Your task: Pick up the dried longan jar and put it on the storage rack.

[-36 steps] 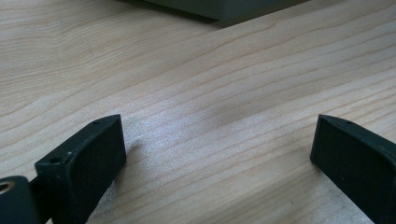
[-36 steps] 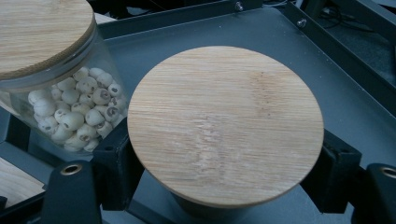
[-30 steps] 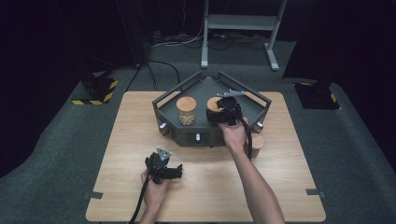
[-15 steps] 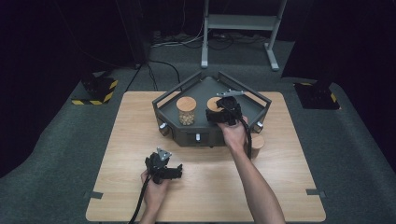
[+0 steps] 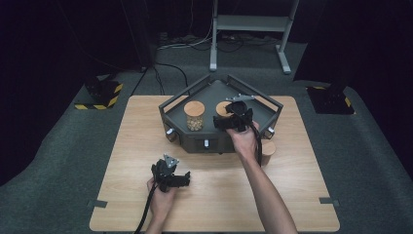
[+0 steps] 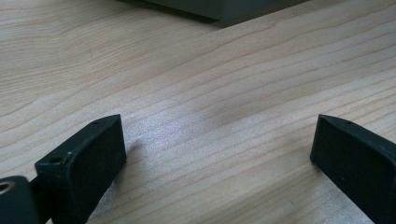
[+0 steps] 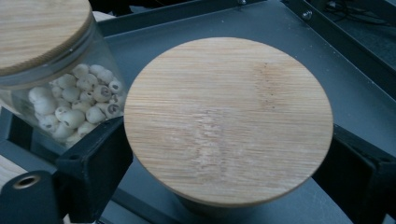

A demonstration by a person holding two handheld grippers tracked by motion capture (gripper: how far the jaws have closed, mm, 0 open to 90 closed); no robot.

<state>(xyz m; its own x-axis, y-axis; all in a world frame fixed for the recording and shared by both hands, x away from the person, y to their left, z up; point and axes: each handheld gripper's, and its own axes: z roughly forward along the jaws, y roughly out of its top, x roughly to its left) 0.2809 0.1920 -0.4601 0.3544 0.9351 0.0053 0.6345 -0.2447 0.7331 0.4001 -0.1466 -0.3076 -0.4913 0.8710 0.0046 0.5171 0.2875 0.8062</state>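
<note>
Letting go of jar w/ wood lid (image 7: 228, 119) in tray (image 5: 257, 102): right gripper (image 5: 235, 118) fingers just spreading round it. Left gripper (image 5: 170, 176) fingers spread, resting empty on bench (image 5: 302, 195).

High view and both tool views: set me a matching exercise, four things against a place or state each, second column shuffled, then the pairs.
1 tray
2 left jar in it
3 jar outside it
4 left tool

a jaws wide apart, nothing between
b dark grey, on the far half of the table
c holds pale round seeds
d stands on the wood by the right front corner

Pairs: 1-b; 2-c; 3-d; 4-a.
</note>
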